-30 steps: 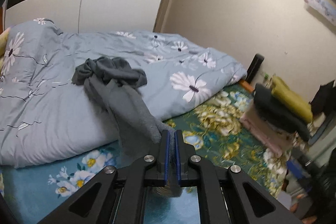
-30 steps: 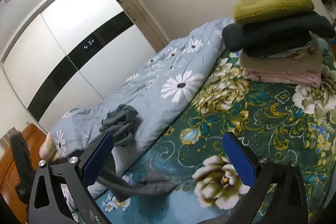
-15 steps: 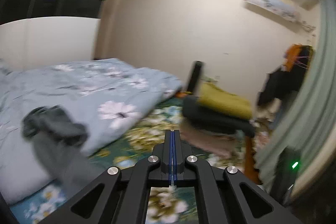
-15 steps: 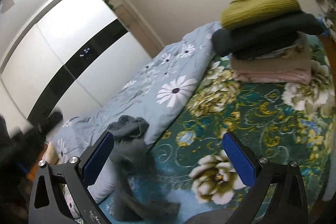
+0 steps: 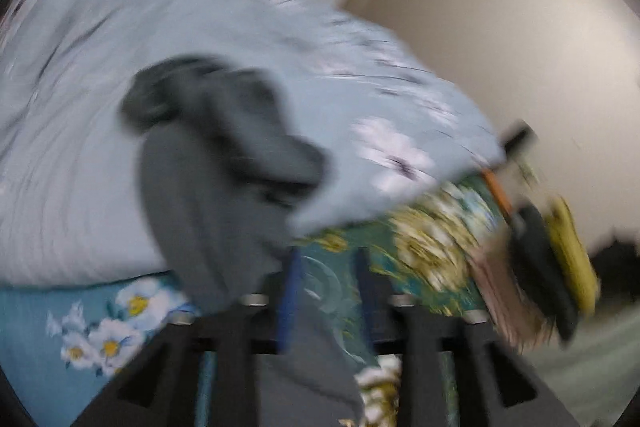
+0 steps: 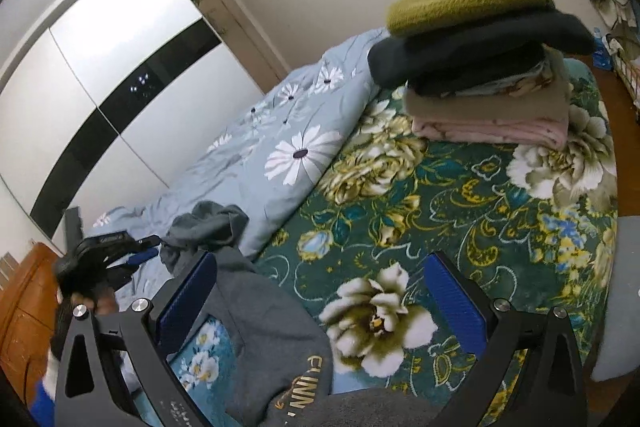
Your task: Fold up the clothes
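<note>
1. Across the bed, the green floral sheet (image 6: 460, 211) lies largely bare between the right gripper (image 6: 320, 291) and the stack of folded clothes (image 6: 480, 67) at the far right corner; the pale blue daisy duvet (image 6: 280, 147) is heaped along the left side, towards the white wardrobe (image 6: 120, 67).
2. Right gripper: jaws spread wide with nothing between the blue pads (image 6: 456, 299); the left pad sits just beside the edge of the grey garment (image 6: 260, 327).
3. Left gripper (image 5: 328, 303): jaws are parted by a narrow gap, and floral sheet shows between the fingers. Whether any cloth is pinched there I cannot tell, because that view is heavily motion-blurred.
4. The grey garment runs lengthwise from a bunched end resting on the duvet edge (image 6: 208, 227) down onto the sheet and towards the cameras, its printed yellow lettering at the near end. In the left wrist view the same garment (image 5: 208, 195) hangs off the duvet (image 5: 80, 147) onto the sheet (image 5: 420, 259), with its long axis running away from the gripper.
5. Only the right wrist view shows the left gripper from outside (image 6: 104, 259), low at the left by the bunched end of the garment, and the garment's lettering. The left view adds only a blurred side look at the folded stack (image 5: 540, 267) against the beige wall.
</note>
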`<state>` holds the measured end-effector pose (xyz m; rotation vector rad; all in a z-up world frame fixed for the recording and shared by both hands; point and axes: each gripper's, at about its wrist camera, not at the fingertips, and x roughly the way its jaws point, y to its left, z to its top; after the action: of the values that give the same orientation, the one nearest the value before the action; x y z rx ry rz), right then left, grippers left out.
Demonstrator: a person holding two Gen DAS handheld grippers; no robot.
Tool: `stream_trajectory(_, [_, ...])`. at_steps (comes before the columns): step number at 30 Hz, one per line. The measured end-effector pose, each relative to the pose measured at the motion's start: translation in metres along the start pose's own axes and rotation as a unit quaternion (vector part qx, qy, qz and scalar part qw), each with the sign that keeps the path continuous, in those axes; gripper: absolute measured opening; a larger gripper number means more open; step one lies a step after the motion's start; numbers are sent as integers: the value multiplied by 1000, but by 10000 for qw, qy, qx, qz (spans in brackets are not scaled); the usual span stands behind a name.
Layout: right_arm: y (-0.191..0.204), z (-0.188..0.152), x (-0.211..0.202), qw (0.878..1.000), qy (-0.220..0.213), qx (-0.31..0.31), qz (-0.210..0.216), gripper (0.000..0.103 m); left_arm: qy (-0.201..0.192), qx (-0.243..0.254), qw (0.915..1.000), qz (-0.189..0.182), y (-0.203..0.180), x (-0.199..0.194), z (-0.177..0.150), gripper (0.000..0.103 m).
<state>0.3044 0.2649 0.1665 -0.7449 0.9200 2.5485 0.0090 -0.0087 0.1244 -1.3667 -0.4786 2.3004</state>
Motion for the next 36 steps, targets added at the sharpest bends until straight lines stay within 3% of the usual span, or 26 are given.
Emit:
stream_trajectory(2, [2,-3,10,9999,147,-36,-39,103,-65,-399,9992,-57,27,17,22,66])
stream_trajectory(4, [3,-6,17,9995,297,-32,-56,103,-62,-777,9969,55,44,34,39,73])
stream_trajectory(6, [6,-8,19,9994,336,-92,-87,103,-44,-1018,9946,201,52,52,50,73])
stream_trajectory(10, [11,-9,16,9987,393,-273,-198,103,-134,-823,9937,744,51,85,69,71])
stream_trajectory(12, [9,-8,12,9982,396,-337,-311,103,-144,-694,9925,999,48,98,75,50])
stream_trajectory(13, [7,-8,10,9979,389,-353,-372,103,-152,-649,9922,1054,45,101,78,20])
stream_trajectory(14, [5,-7,8,9978,377,-347,-425,103,-117,-573,9920,1115,42,102,78,2])
stream_trajectory(16, [0,-6,5,9975,362,-292,-525,103,-234,-400,9934,1050,35,95,75,2])
stream_trajectory(19, [-2,-3,2,9975,327,-251,-569,103,-526,-275,9965,595,31,63,70,2])
stream_trajectory(21, [1,-3,3,9976,321,-277,-549,103,-816,21,9965,150,27,19,59,2])
stream_trajectory(24, [11,-5,8,9978,365,-370,-420,103,-1310,510,9895,-329,26,-51,43,2])
stream_trajectory(28, [30,-6,20,9977,462,-475,-129,103,-1922,438,9784,-624,55,-148,24,2])
stream_trajectory(34, [75,-12,35,9932,619,-909,380,103,-2738,38,9611,-369,142,-295,-40,2])
stream_trajectory(35, [82,-14,38,9923,656,-946,459,103,-2846,0,9584,-230,153,-309,-49,2])
stream_trajectory(36, [88,-16,41,9912,701,-983,545,103,-2979,-55,9545,137,170,-328,-65,2])
